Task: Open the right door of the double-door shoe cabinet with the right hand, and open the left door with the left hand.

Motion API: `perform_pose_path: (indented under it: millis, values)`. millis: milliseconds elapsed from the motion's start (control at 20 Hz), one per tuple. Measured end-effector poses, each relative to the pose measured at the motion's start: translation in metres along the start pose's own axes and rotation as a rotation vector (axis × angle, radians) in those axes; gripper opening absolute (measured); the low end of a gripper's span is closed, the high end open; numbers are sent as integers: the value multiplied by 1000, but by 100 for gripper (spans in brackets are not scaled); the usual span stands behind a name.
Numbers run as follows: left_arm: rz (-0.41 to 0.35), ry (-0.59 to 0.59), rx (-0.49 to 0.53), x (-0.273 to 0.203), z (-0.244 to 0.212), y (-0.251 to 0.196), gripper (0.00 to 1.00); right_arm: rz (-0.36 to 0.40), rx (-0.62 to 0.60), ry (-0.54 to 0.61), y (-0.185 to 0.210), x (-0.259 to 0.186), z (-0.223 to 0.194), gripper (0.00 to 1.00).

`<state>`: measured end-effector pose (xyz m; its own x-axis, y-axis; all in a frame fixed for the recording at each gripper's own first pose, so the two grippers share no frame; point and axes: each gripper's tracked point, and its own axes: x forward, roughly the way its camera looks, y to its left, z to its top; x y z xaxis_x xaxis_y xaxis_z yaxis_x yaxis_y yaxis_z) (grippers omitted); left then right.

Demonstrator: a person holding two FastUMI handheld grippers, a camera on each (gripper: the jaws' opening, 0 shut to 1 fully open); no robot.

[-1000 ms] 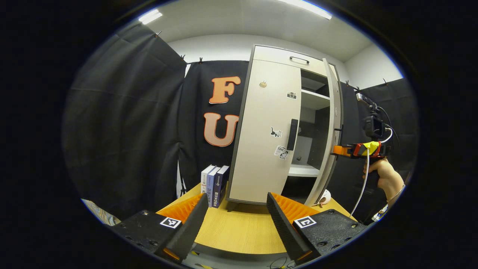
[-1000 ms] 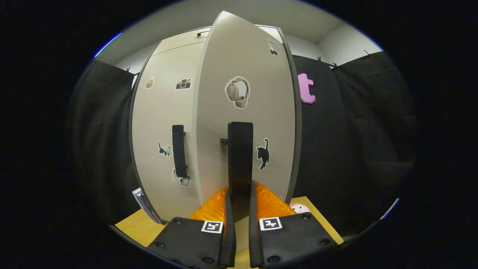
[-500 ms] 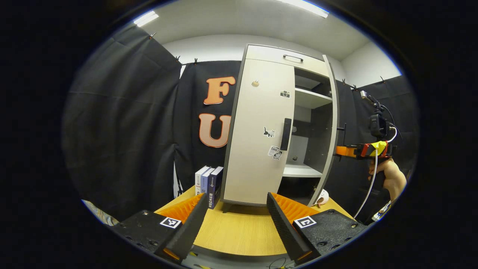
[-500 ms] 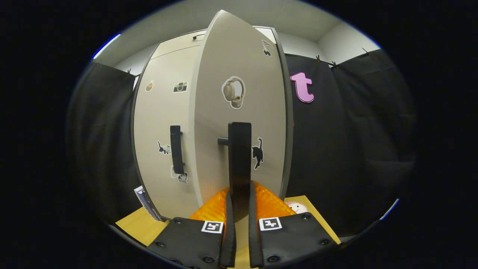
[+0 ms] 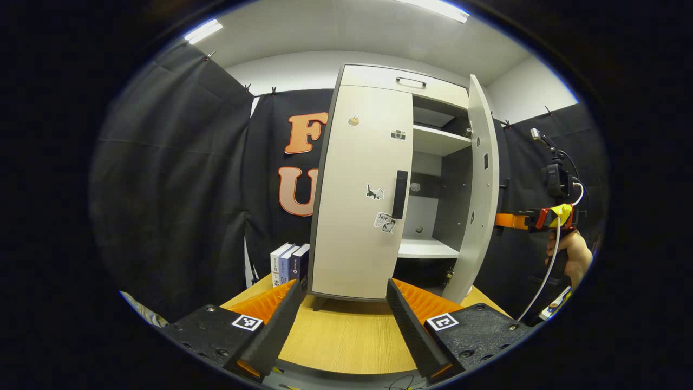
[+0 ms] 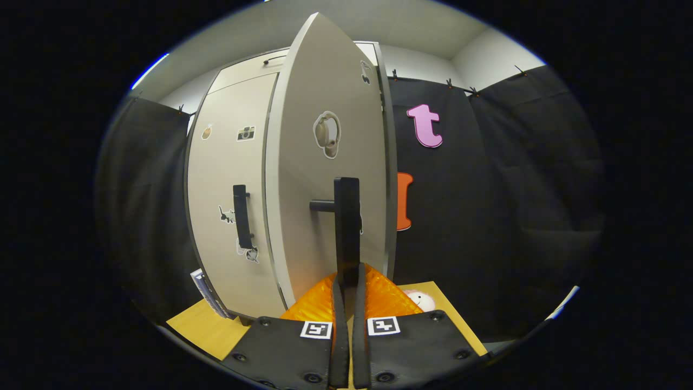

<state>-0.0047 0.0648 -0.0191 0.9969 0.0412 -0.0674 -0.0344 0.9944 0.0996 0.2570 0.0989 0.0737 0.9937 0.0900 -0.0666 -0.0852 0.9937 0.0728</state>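
The beige shoe cabinet stands on the wooden table (image 5: 346, 336). Its left door (image 5: 360, 189) is closed, and that door's black handle (image 5: 399, 194) is untouched. The right door (image 5: 482, 184) stands swung out, nearly edge-on in the left gripper view. My right gripper (image 6: 349, 279) is shut on the right door's black handle (image 6: 347, 227); from the left gripper view the right gripper (image 5: 509, 221) reaches in behind the door, held by a hand (image 5: 574, 254). My left gripper (image 5: 343, 287) hangs open in front of the cabinet's base, well short of the left handle (image 6: 241, 216).
Three books (image 5: 287, 262) stand upright left of the cabinet. Inside, white shelves (image 5: 425, 248) show. A small white round toy (image 6: 419, 299) lies on the table by the cabinet's right side. A drawer with a handle (image 5: 410, 81) tops the cabinet.
The right door has swung farther open with my right gripper still on its handle. The cabinet has drifted a little left in the left gripper view; the left gripper stays open.
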Motion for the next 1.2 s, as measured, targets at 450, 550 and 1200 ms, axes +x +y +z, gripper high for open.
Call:
perform_pose_path:
  millis: [450,550,1200]
  values:
    - [-11,-37,21,23,15,-31,95,-16,4,7,-20,-5,0,10]
    - [-11,-48,28,28,19,-39,97,-10,0,7,-24,-6,0,10]
    - [-50,-15,29,77,12,-93,95,-43,3,-11,-52,-5,3,10]
